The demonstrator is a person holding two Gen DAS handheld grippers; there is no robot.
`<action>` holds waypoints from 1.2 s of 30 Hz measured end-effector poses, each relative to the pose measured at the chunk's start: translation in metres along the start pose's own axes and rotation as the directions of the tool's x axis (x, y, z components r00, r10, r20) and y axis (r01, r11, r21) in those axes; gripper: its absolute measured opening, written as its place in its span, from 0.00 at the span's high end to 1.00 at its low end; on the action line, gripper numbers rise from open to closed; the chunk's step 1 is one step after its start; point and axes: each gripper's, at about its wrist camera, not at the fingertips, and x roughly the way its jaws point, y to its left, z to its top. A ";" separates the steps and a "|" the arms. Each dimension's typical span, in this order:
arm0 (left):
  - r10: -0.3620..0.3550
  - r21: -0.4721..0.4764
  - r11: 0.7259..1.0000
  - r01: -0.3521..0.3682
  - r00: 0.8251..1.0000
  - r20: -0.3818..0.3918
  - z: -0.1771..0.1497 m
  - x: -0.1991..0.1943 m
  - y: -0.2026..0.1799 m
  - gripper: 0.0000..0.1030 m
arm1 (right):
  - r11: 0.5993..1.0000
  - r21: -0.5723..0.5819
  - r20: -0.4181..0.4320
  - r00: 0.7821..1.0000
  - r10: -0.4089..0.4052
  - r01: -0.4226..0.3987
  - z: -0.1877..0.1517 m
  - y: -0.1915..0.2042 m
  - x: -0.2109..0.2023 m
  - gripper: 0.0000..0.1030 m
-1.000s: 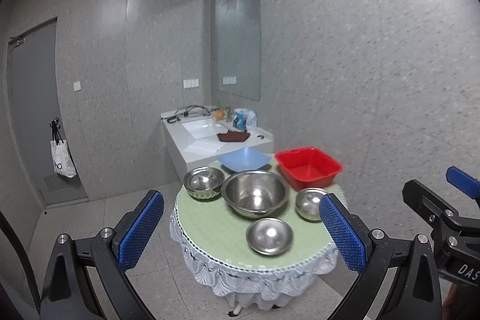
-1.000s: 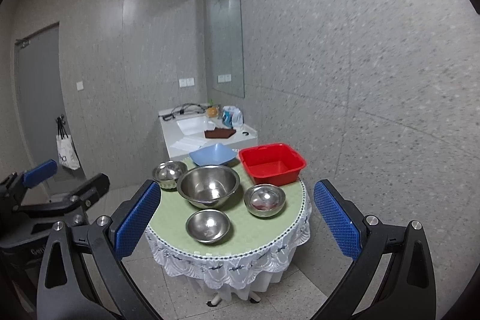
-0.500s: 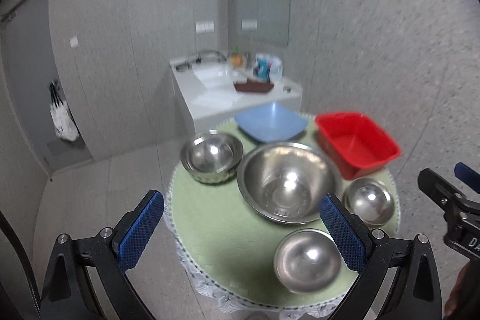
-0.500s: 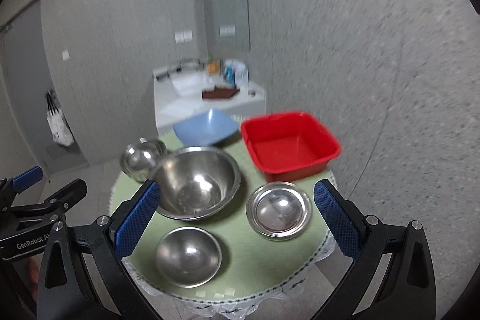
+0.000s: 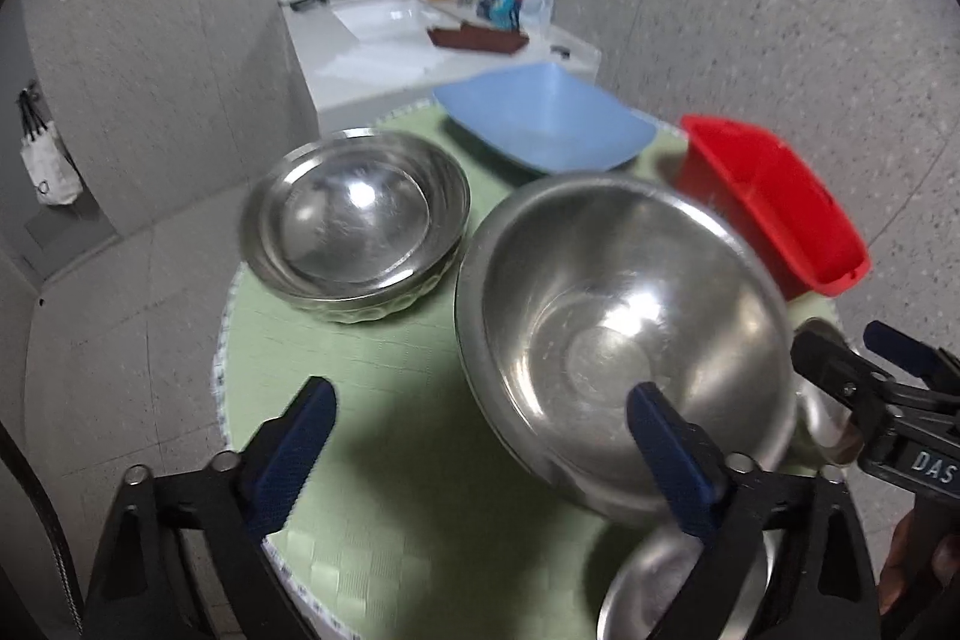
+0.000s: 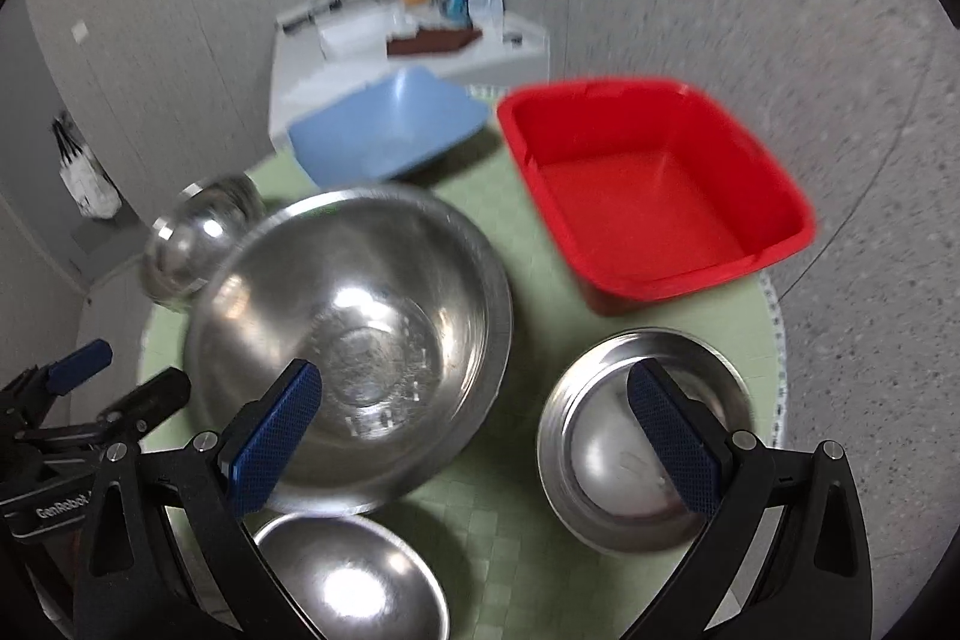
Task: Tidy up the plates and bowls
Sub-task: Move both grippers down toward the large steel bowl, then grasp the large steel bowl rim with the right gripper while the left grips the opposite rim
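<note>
A round table with a green cloth (image 5: 372, 376) holds several steel bowls. A large steel bowl (image 5: 618, 340) (image 6: 360, 328) sits in the middle. A mid-size steel bowl (image 5: 354, 226) (image 6: 198, 232) stands at the left. A small steel bowl (image 6: 642, 448) is at the right, another small bowl (image 6: 348, 580) (image 5: 678, 592) at the front. A blue square dish (image 5: 546, 118) (image 6: 390, 130) and a red square tub (image 5: 774, 202) (image 6: 654, 184) stand at the back. My left gripper (image 5: 480, 454) is open above the table's front left. My right gripper (image 6: 474, 430) is open over the gap between the large and small bowls.
A white sink counter (image 5: 384, 40) (image 6: 372, 46) with bottles and a brown cloth stands behind the table. Grey tiled walls close in at the right and back. A white bag (image 5: 48, 166) hangs on the left wall. The table's lace edge (image 6: 774, 340) is near the right bowl.
Both grippers have moved forward and down toward the table, so the bowls now fill the views. Both stay open and empty. No bowl has moved.
</note>
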 end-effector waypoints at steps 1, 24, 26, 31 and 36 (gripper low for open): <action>-0.009 0.019 1.000 0.010 1.000 -0.013 0.007 0.012 0.000 0.16 | 1.000 0.003 -0.012 1.000 -0.001 0.001 0.001 -0.001 0.007 0.02; 0.001 0.005 1.000 0.000 0.991 -0.135 0.014 0.087 -0.009 0.89 | 0.980 -0.068 -0.215 0.962 0.168 -0.187 0.032 -0.012 0.087 0.78; -0.004 -0.014 1.000 0.002 0.991 -0.131 0.012 0.085 -0.009 0.89 | 0.973 -0.075 -0.211 0.957 0.198 -0.217 0.034 -0.015 0.084 0.82; 0.014 -0.020 1.000 -0.015 0.997 -0.073 0.008 0.049 -0.016 0.89 | 0.951 -0.095 -0.166 0.946 0.277 -0.295 0.041 -0.019 0.058 0.82; 0.011 -0.002 1.000 -0.011 1.000 0.011 0.033 0.014 -0.039 0.89 | 0.933 -0.107 -0.077 0.938 0.338 -0.344 0.066 -0.041 0.021 0.82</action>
